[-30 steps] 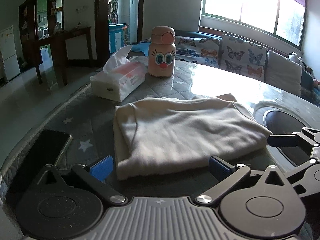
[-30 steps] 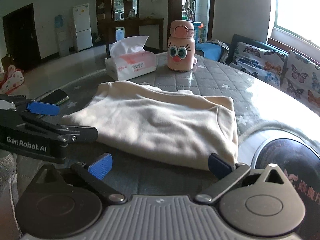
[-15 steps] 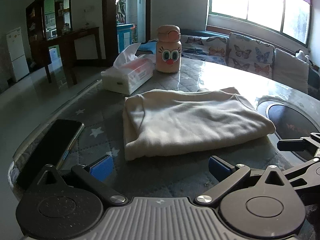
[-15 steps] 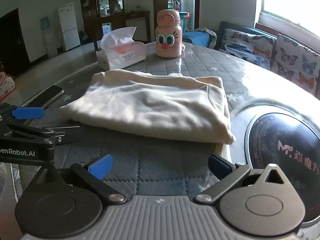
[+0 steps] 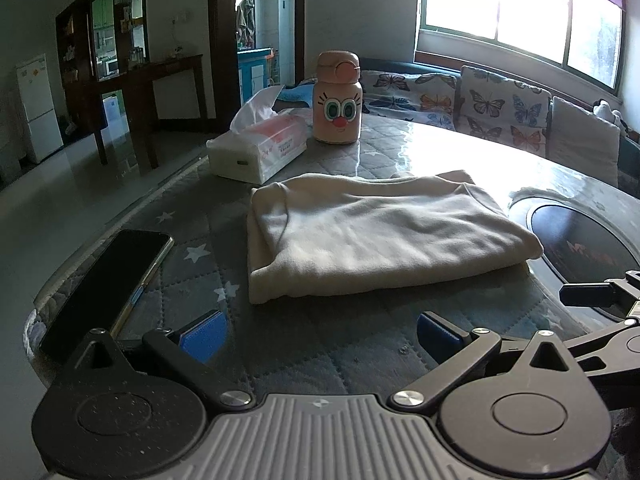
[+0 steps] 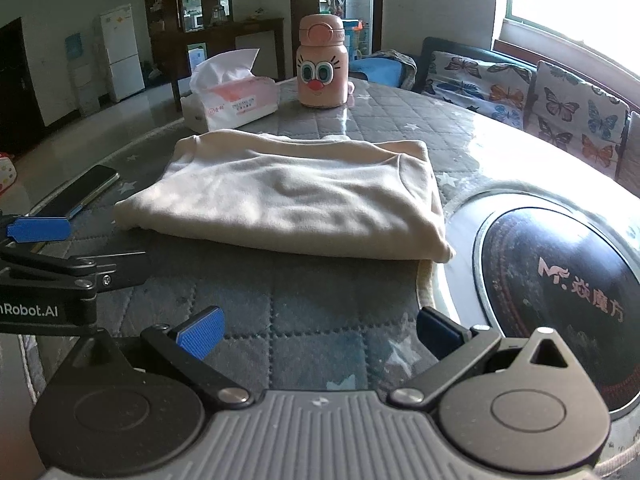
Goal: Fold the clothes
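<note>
A cream garment (image 5: 372,236) lies folded into a thick rectangle on the quilted grey table cover (image 5: 320,340); it also shows in the right wrist view (image 6: 296,196). My left gripper (image 5: 320,330) is open and empty, held back from the garment's near edge. My right gripper (image 6: 320,330) is open and empty too, short of the garment's near edge. The left gripper's fingers (image 6: 40,230) show at the left of the right wrist view. The right gripper's fingers (image 5: 588,295) show at the right of the left wrist view.
A tissue pack (image 5: 260,152) and a peach cartoon-face bottle (image 5: 338,100) stand beyond the garment. A black phone (image 5: 108,280) lies near the table's left edge. A round black inset (image 6: 556,280) sits right of the garment. A butterfly-print sofa (image 5: 500,108) is behind.
Both grippers have pulled back from the folded garment toward the table's near edge. The garment lies as it did, and both grippers stay open.
</note>
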Tool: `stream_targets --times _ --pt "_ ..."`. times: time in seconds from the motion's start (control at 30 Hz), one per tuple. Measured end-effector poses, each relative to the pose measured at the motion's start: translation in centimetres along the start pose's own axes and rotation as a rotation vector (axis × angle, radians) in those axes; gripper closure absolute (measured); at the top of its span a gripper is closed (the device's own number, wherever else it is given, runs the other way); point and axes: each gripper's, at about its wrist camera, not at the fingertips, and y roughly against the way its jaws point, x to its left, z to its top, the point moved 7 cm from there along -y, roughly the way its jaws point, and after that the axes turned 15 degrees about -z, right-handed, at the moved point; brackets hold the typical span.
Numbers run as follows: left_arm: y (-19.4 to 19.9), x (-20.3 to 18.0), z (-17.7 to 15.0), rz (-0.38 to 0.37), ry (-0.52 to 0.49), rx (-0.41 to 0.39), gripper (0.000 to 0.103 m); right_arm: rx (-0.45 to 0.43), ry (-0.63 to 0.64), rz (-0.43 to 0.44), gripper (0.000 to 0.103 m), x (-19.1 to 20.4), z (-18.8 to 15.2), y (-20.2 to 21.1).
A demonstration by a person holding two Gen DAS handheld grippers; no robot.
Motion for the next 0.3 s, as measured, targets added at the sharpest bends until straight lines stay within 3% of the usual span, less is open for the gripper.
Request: stream_targets --times 0.3 --pt "0.47 -0.57 -0.56 0.003 0.000 0.005 0.000 0.003 -0.009 -0.001 0.000 -0.15 -0.73 0.48"
